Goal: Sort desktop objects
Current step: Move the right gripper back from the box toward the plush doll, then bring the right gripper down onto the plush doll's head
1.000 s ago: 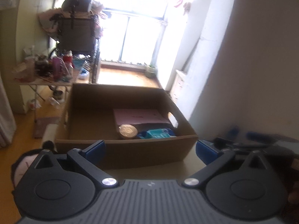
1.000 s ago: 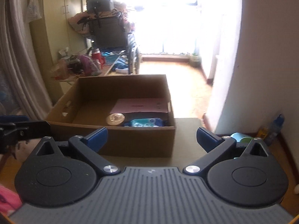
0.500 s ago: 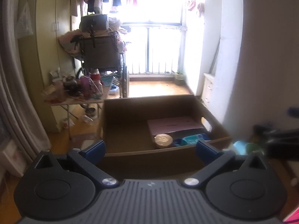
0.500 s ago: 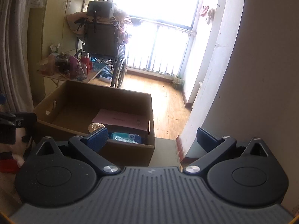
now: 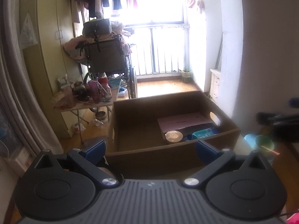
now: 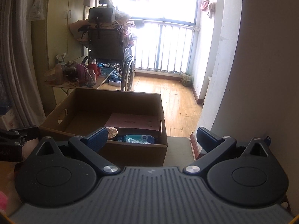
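Left wrist view: the left gripper has its blue fingers spread wide with nothing between them, held just short of the near wall of a cardboard box. Past that wall, in the box's near right corner, lie a round gold lid, a blue wipes packet just right of it, and a pink folder lying flat behind both. Right of the box, two cups, one blue and one green, sit close together, and the other gripper shows as a dark blur at the right edge.

Right wrist view: the right gripper is likewise spread apart and empty, its fingers hanging over the near edge of the box, which rests on a grey table. The gold lid peeks out just behind the left fingertip, the wipes packet lies to its right, and the folder lies further in. Far behind stand a wheelchair, a cluttered side table and a bright barred window.
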`<state>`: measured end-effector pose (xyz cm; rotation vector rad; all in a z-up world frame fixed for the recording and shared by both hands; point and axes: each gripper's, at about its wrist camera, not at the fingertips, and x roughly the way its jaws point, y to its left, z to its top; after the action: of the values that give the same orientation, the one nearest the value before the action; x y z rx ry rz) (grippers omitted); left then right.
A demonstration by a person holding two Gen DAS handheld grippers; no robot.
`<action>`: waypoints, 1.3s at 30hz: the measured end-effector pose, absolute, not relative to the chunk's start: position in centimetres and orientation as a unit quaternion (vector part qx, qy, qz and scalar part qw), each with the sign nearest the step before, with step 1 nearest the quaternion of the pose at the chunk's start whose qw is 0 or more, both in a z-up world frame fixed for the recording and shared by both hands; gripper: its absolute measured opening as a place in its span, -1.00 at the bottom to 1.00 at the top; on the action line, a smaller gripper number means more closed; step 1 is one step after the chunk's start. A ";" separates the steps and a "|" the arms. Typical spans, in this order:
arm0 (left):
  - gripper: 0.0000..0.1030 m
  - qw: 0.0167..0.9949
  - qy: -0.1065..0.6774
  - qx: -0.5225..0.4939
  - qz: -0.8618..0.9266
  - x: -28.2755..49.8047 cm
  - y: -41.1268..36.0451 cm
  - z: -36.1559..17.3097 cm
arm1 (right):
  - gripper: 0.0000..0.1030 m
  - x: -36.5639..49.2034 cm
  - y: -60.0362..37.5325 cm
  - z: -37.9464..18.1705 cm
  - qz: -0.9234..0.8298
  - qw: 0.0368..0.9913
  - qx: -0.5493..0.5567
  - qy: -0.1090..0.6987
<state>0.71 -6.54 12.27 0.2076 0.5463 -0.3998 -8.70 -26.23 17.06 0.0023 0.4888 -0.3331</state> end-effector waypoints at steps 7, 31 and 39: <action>1.00 0.938 0.289 0.072 -0.176 0.7 -4.9 12.4 | 0.98 -9.2 -26.0 17.0 -0.145 0.961 -0.006 0.234; 1.00 0.938 0.345 0.003 -0.041 -0.8 10.5 9.6 | 0.98 -4.7 -18.8 18.9 0.124 0.967 0.086 0.204; 1.00 0.921 0.381 -0.060 -0.063 0.3 13.3 6.4 | 0.98 -0.4 -14.0 16.9 0.161 0.948 0.085 0.261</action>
<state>0.35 13.30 6.35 -0.1239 0.7819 -0.1285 -0.42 -13.98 16.87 0.1726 0.5305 0.3277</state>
